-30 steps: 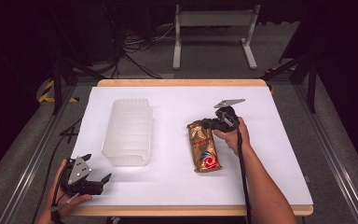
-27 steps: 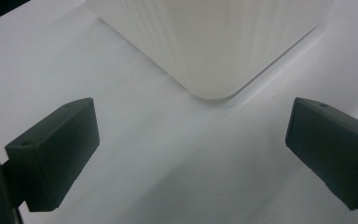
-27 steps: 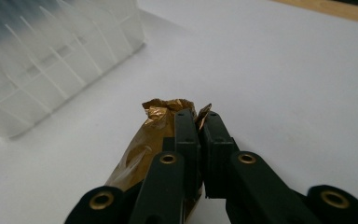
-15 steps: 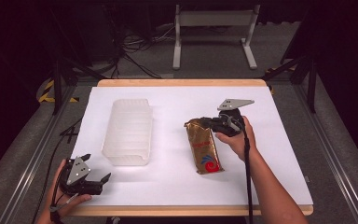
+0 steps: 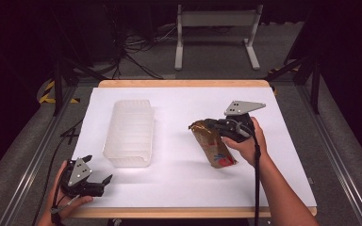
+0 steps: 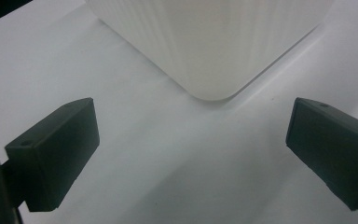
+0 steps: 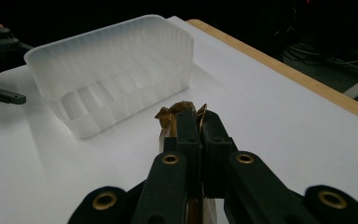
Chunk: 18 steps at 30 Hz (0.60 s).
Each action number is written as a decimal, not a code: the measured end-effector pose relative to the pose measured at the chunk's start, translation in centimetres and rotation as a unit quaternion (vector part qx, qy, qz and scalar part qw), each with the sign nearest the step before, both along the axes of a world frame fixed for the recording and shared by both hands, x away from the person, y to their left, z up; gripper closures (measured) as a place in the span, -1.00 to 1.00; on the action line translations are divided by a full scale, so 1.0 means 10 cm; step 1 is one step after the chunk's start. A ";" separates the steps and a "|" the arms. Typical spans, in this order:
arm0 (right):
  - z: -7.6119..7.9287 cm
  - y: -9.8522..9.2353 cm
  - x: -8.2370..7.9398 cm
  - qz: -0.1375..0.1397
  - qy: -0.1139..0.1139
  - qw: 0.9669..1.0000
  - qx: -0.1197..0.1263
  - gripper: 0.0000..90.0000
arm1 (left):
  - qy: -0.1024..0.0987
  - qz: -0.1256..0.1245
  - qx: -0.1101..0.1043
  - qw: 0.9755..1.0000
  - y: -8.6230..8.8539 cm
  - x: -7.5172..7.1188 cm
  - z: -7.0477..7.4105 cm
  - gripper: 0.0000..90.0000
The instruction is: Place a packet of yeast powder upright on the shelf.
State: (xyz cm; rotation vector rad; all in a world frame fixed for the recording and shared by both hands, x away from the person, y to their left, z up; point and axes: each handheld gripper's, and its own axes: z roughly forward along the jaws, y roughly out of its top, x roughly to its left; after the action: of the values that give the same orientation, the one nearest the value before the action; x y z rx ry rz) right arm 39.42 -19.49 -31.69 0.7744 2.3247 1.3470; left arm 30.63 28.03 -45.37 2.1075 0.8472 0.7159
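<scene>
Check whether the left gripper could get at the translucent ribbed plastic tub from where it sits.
Probably yes: the left gripper sits open near the translucent ribbed plastic tub's near corner, with bare white tabletop between.

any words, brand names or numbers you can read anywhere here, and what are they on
None can be read.
Snack bag held in the right gripper: gold-brown wrapper with a red and blue printed patch near its lower end, too small and blurred to read.
Clear plastic container: ribbed walls, no label or print seen.
White table cover: no marks.
Left gripper: grey plate with holes, no lettering.
</scene>
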 end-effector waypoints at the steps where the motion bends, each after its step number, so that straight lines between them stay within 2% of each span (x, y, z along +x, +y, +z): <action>1: 0.02 0.00 -0.01 0.001 -0.002 1.000 -0.001 0.95 | 0.000 0.000 0.000 1.000 0.00 0.00 0.00 -0.92; 7: 0.10 0.05 -0.05 0.008 -0.012 1.000 0.000 0.95 | 0.000 -0.001 -0.001 1.000 0.00 0.00 0.00 -0.92; 14: 0.16 0.20 -0.09 0.024 -0.024 0.999 0.000 0.95 | 0.000 -0.001 -0.004 1.000 0.00 0.00 0.00 -0.92; 18: 0.21 0.29 -0.10 0.034 -0.034 0.999 0.011 0.95 | -0.001 -0.002 -0.002 1.000 0.01 0.00 0.00 -0.92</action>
State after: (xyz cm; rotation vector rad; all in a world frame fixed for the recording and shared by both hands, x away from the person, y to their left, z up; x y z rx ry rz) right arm 38.43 -16.64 -29.63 0.6525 2.3064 1.4064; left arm 30.64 28.11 -45.33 2.1038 0.8438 0.7129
